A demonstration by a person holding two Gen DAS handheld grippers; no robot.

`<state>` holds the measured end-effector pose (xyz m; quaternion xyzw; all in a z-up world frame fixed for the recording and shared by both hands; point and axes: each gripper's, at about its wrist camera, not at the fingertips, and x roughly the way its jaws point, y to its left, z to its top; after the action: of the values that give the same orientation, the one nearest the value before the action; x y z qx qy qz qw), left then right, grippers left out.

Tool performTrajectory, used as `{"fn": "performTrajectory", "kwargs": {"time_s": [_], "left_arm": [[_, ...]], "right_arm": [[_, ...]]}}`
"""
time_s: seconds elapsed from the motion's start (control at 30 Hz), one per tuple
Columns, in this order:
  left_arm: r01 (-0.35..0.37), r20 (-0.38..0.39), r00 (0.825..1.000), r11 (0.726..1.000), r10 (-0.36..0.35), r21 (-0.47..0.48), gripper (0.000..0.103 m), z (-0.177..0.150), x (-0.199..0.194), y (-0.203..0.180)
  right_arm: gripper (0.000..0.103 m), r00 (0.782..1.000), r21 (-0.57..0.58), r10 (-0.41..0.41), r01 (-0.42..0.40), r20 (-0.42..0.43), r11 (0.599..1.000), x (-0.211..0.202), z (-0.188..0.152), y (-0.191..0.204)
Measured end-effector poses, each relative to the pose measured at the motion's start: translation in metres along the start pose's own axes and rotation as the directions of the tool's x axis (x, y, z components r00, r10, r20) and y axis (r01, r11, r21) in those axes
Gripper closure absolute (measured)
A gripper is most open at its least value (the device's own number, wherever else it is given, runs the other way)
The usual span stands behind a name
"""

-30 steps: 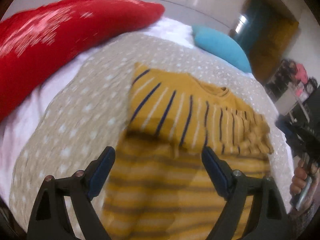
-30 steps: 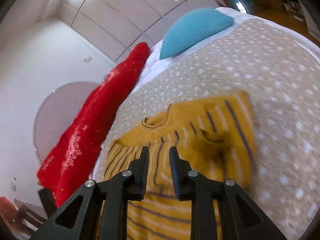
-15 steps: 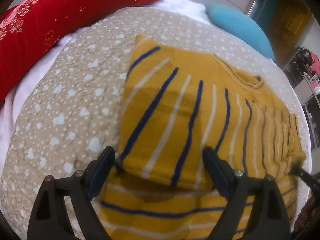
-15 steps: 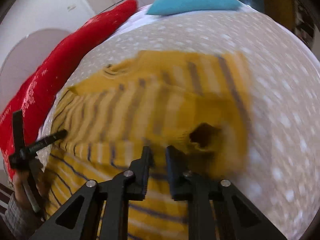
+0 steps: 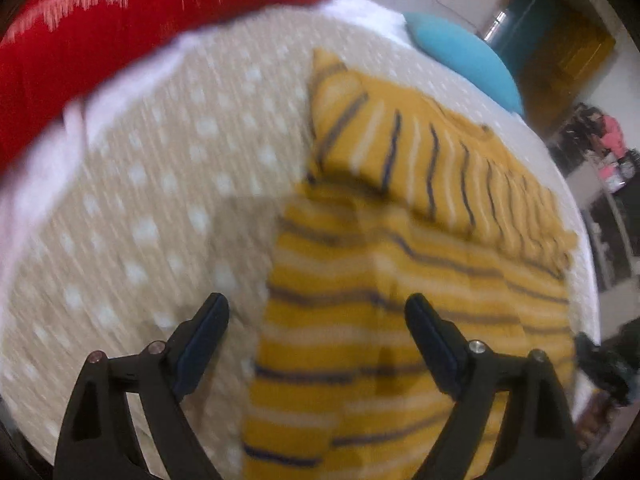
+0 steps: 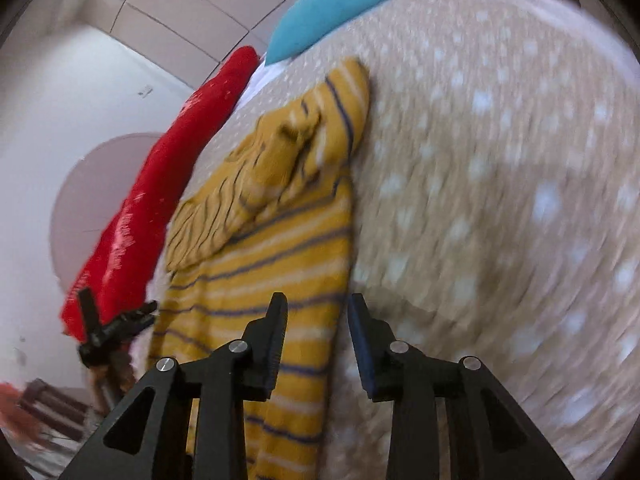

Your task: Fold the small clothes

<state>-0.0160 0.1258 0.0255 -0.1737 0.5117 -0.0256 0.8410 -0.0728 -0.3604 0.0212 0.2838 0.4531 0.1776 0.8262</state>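
With sleeves folded in across the sweater (image 5: 400, 280) at mid-bed (image 5: 160, 200), both grippers hang empty over its hem corners (left (image 5: 316, 332) spread wide, right (image 6: 316, 340) just parted), poised for the next fold.

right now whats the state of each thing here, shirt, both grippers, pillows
striped shirt: flat on the dotted blanket, both sleeves folded in across the chest
left gripper: open, over the shirt's lower edge, holding nothing
right gripper: open, jaws just opened, nothing pressed between them
red pillow: lying along the bed's edge
blue pillow: lying beyond the shirt
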Motion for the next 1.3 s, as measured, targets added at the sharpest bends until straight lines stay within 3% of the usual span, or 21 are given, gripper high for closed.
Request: {"fn": "performTrajectory", "kwargs": {"time_s": [0.07, 0.17, 0.3, 0.4, 0.53, 0.6, 0.7, 0.87, 1.03, 1.1, 1.17, 1.2, 1.23, 1.27, 1.3], "left_arm": [[0.004, 0.012, 1.000, 1.000, -0.004, 0.002, 0.031, -0.014, -0.003, -0.002], [0.029, 0.016, 0.999, 0.999, -0.030, 0.019, 0.045, -0.034, -0.016, -0.003], [0.122, 0.022, 0.992, 0.992, -0.121, -0.028, 0.046, -0.062, -0.035, 0.008], [0.148, 0.040, 0.988, 0.989, -0.147, -0.024, 0.047, -0.082, -0.047, 0.006], [0.128, 0.072, 0.989, 0.992, -0.128, 0.008, 0.047, -0.104, -0.057, -0.005], [0.091, 0.093, 0.991, 0.995, -0.093, 0.029, 0.047, -0.114, -0.063, -0.010], [0.007, 0.130, 0.991, 0.997, -0.017, 0.076, 0.041, -0.127, -0.064, -0.023], [0.002, 0.169, 0.985, 0.993, -0.022, 0.119, 0.001, -0.138, -0.056, -0.043], [0.041, 0.155, 0.986, 0.995, -0.054, 0.088, 0.001, -0.151, -0.057, -0.051], [0.071, 0.131, 0.988, 0.996, -0.077, 0.054, 0.018, -0.153, -0.064, -0.048], [0.078, 0.125, 0.989, 0.996, -0.082, 0.037, 0.044, -0.155, -0.070, -0.043], [0.084, 0.119, 0.989, 0.996, -0.087, 0.029, 0.053, -0.155, -0.071, -0.040], [0.107, 0.107, 0.988, 0.994, -0.107, 0.007, 0.069, -0.154, -0.072, -0.034], [0.128, 0.096, 0.987, 0.992, -0.127, -0.011, 0.079, -0.154, -0.071, -0.029], [0.150, 0.084, 0.985, 0.988, -0.147, -0.029, 0.079, -0.155, -0.069, -0.025]], "right_arm": [[0.067, 0.997, 0.051, 0.078, -0.076, -0.027, 0.996, 0.010, -0.016, 0.001], [0.067, 0.991, 0.053, 0.123, -0.121, -0.047, 0.991, 0.017, -0.033, 0.006], [0.067, 0.974, 0.077, 0.207, -0.201, -0.087, 0.977, 0.016, -0.056, 0.010], [0.067, 0.963, 0.105, 0.254, -0.245, -0.087, 0.964, 0.015, -0.071, 0.009], [0.067, 0.949, 0.147, 0.303, -0.289, -0.084, 0.946, 0.011, -0.085, 0.007], [0.068, 0.956, 0.144, 0.284, -0.271, -0.078, 0.952, 0.010, -0.093, 0.009], [0.065, 0.968, 0.154, 0.251, -0.245, -0.021, 0.957, 0.006, -0.104, 0.010], [0.052, 0.973, 0.112, 0.232, -0.231, 0.009, 0.966, 0.011, -0.113, 0.028], [0.051, 0.983, 0.087, 0.185, -0.186, 0.016, 0.979, 0.016, -0.118, 0.042], [0.052, 0.981, 0.091, 0.191, -0.187, -0.026, 0.978, 0.024, -0.124, 0.053], [0.054, 0.975, 0.080, 0.211, -0.206, -0.071, 0.975, 0.024, -0.130, 0.055], [0.059, 0.971, 0.078, 0.222, -0.215, -0.095, 0.974, 0.025, -0.134, 0.054], [0.067, 0.962, 0.088, 0.240, -0.230, -0.129, 0.969, 0.031, -0.139, 0.055], [0.069, 0.955, 0.095, 0.250, -0.238, -0.157, 0.967, 0.038, -0.144, 0.056], [0.073, 0.953, 0.099, 0.251, -0.237, -0.171, 0.967, 0.043, -0.147, 0.055]]}}
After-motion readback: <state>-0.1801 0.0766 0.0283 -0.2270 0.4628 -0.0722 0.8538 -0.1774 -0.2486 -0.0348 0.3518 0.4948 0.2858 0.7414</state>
